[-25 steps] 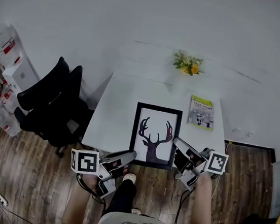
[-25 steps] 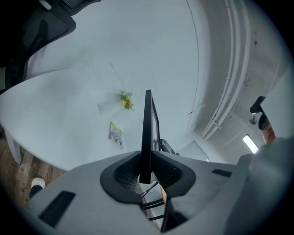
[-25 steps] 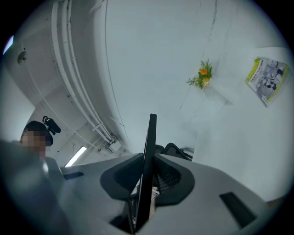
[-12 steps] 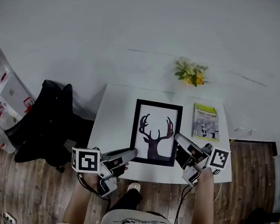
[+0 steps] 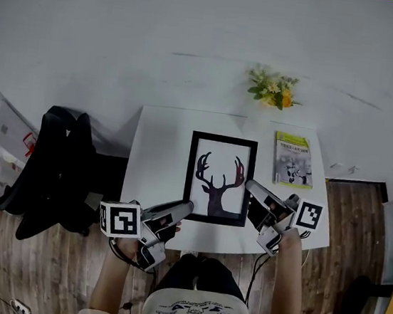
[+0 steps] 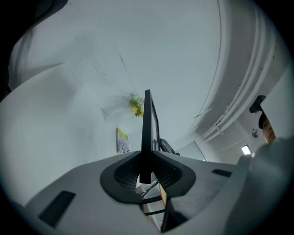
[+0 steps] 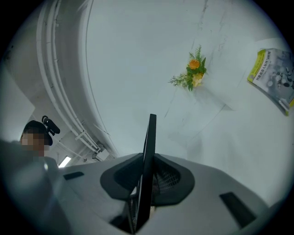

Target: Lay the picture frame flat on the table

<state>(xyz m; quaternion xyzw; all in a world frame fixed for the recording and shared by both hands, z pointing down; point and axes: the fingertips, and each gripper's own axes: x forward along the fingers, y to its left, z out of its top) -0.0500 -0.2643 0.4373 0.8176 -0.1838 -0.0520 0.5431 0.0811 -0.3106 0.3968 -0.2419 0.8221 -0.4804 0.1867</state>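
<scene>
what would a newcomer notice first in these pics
The black frame with its deer silhouette stands out first, over the middle of the white table. The left gripper and right gripper clamp its near end, one on each side. Yellow-orange flowers show by the wall beyond it, and a booklet lies to the frame's right.

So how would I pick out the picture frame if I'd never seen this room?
Find the white table against the pale wall. Over its middle is the picture frame. It is the only black-bordered thing there, showing a dark deer silhouette, unlike the yellow-green booklet to its right.
</scene>
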